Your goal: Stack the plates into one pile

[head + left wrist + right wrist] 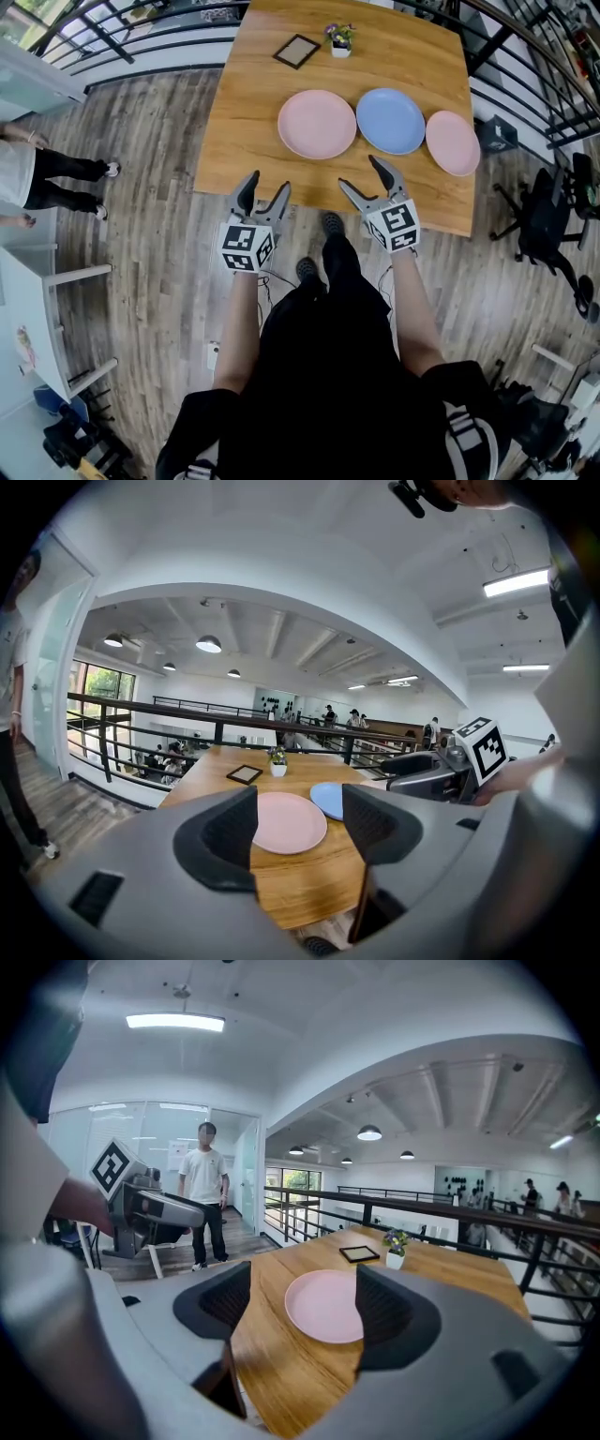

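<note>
Wooden table [246, 141] carries three plates side by side, none stacked yet: a large pink plate [317, 124], a blue plate [391, 120] and a small pink plate [453, 142]. Two grippers, the left gripper [267, 183] and the right gripper [358, 172], hover at the near edge. Their jaws are spread and empty, likely ready to take a rim.

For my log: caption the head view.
Open left gripper and right gripper face unstacked left pink plate, blue plate, right pink plate.

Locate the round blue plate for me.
In the head view, the round blue plate lies on the wooden table between the larger round pink plate, left, and the smaller pink plate, right.
</note>
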### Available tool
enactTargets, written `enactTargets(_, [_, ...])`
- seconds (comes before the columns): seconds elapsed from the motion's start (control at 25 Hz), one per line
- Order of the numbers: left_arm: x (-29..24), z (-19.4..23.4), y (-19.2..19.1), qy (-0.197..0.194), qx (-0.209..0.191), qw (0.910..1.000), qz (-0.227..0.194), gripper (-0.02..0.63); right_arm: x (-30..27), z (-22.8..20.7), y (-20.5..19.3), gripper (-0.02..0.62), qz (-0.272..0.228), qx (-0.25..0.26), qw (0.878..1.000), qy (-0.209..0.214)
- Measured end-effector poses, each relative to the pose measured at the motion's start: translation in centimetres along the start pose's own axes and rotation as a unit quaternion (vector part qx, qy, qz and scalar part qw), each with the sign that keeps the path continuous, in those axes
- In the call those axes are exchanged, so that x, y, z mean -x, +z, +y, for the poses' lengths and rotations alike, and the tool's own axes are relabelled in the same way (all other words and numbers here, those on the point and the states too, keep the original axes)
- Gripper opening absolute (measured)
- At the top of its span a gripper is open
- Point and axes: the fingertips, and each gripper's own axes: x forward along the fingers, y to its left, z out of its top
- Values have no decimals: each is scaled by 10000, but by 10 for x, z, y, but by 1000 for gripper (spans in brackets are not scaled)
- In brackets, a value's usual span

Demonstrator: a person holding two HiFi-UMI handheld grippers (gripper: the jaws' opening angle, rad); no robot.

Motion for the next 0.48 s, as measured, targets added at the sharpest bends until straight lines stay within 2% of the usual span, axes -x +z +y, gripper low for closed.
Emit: enactTargets(0.48, [-27, 20, -14, 178, 212, 9994, 211, 282, -32, -17, -23, 365, 357, -82, 9992, 183])
